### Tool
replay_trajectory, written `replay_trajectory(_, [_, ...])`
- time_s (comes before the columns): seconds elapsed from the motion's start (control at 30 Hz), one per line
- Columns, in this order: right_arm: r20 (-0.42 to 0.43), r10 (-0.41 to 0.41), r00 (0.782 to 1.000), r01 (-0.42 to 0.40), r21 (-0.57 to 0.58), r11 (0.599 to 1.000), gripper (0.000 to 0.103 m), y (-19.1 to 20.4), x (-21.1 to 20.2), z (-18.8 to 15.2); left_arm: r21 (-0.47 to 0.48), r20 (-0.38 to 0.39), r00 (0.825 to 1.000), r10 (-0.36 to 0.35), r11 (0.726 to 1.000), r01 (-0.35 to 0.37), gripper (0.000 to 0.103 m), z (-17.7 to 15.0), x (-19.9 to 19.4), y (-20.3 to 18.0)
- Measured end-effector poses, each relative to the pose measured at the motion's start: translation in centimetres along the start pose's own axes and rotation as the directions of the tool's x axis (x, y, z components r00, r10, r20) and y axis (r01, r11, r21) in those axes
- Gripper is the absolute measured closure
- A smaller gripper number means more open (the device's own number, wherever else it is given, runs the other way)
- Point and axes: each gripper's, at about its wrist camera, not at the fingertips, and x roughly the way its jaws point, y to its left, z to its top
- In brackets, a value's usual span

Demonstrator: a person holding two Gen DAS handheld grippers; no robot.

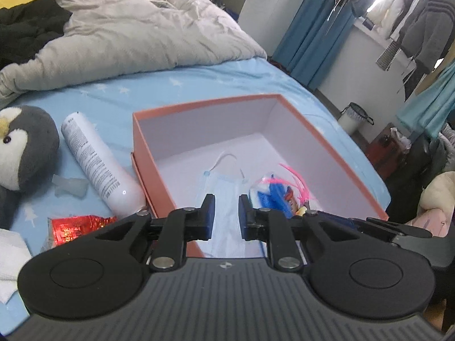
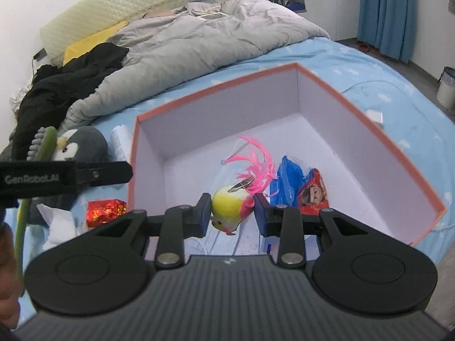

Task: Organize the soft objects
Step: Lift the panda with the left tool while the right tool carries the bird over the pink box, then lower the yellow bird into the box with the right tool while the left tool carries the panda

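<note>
My right gripper [image 2: 232, 214] clamps a yellow bird toy [image 2: 231, 210] over the orange box [image 2: 398, 153]; my left gripper [image 1: 226, 216] hangs narrowly parted, holding nothing, above a face mask [image 1: 224, 187].

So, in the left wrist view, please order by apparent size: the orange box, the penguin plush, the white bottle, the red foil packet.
1. orange box
2. penguin plush, partly cut off
3. white bottle
4. red foil packet, partly hidden
</note>
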Motion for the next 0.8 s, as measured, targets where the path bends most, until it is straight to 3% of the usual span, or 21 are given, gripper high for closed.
replay_trajectory(0.47, [-0.002, 0.013, 1.0, -0.013, -0.004, 1.0, 0.067, 1.0, -0.7, -1.1, 0.01, 0.0, 1.0, 0.028, 1.0, -0.028, 0.08, -2.4, -2.7, 2.1])
replay_trajectory(0.7, [-0.02, 0.009, 1.0, -0.008, 0.017, 1.0, 0.067, 1.3, -1.1, -2.5, 0.001, -0.06, 0.993, 0.098, 0.995, -0.098, 0.059, -5.4, -3.8, 5.9])
replay_trajectory(0.8, [-0.035, 0.012, 0.999, -0.011, 0.026, 1.0, 0.067, 1.4, -0.8, -3.0, -0.036, -0.096, 0.987, 0.128, 0.991, -0.132, 0.057, -6.9, -3.3, 8.0])
